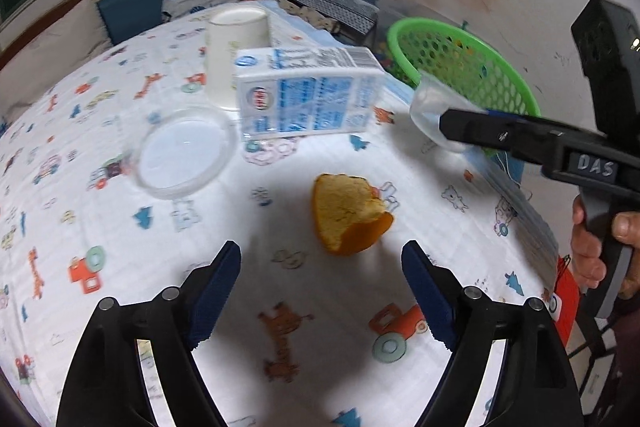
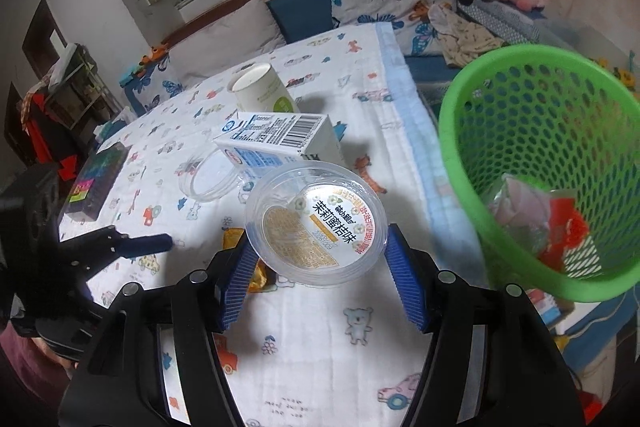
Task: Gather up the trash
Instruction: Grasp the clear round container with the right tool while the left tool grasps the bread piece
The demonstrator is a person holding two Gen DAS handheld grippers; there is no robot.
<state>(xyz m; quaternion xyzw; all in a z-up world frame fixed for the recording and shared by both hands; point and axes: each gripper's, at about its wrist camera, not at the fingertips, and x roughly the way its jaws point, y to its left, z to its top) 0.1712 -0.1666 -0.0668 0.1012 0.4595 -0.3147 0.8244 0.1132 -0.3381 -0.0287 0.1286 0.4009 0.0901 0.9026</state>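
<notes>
**Clear cup held beside the basket, peel waiting under the other hand**

The right gripper [image 2: 316, 269] has its blue-padded fingers [image 2: 404, 283] partly closed on a clear round plastic cup with a printed label on its base [image 2: 318, 223], held off the surface and tipped so the base faces the camera. The green perforated plastic basket [image 2: 452, 131] stands just to the right of it, at the edge of the surface, already holding crumpled wrappers. To drop the cup well, I would carry it fully over the green rim before letting go, and keep it above the rim so the cup wall does not knock the basket off the edge.

The left gripper [image 1: 322, 291] has its fingers spread wide with nothing between them, pointing down at a piece of orange peel [image 1: 348, 215] lying on the patterned cloth surface [image 1: 120, 267]. The peel lies just ahead of the fingertips, so the grip should straddle its thick middle.

Behind the peel, a blue-and-white milk carton [image 1: 308, 95] lies on its side, with a white paper cup [image 1: 236, 59] behind it and a clear round plastic lid [image 1: 184, 153] to the left. Around the peel the cloth is open. The right side is tighter: the surface ends close by at the basket.
</notes>
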